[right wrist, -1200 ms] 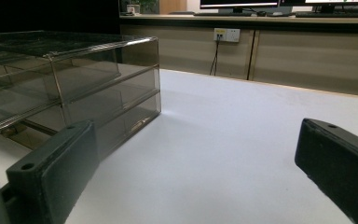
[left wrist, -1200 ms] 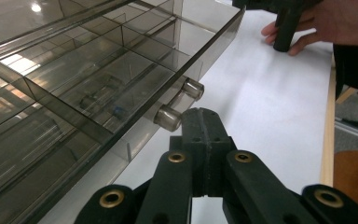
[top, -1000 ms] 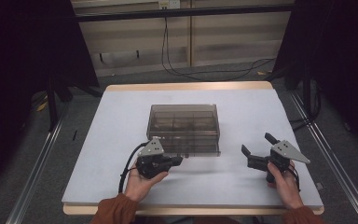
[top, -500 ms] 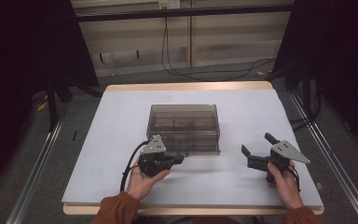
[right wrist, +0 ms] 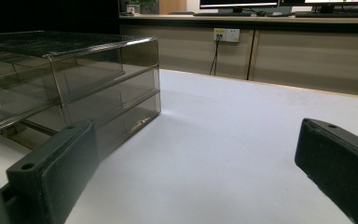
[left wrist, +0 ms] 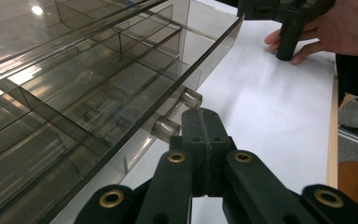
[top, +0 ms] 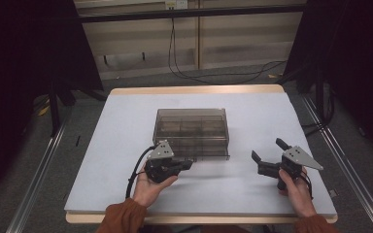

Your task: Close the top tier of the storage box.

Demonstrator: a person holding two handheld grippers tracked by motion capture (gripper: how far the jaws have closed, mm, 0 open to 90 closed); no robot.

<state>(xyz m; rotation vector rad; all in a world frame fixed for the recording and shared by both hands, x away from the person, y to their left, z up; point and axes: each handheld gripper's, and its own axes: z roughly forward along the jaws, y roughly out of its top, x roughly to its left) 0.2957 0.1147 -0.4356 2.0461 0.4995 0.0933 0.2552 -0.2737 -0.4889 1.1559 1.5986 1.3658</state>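
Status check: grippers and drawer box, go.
Left gripper shut beside the drawer knob. Right gripper open, clear of the drawer box. Nothing in the way.

My matt black plastic left gripper (left wrist: 204, 135) sits by the glossy, smoky clear-plastic drawer box (left wrist: 88, 79) on the smooth white matt table (top: 126, 126).

The drawer box (top: 191, 132) sits mid-table (top: 126, 116), 2 grippers before it.

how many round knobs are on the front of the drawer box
2 show: both clear knobs sit on the bottom drawer front of the drawer box, one just ahead of the shut left tool, the other beyond it. More may be hidden.
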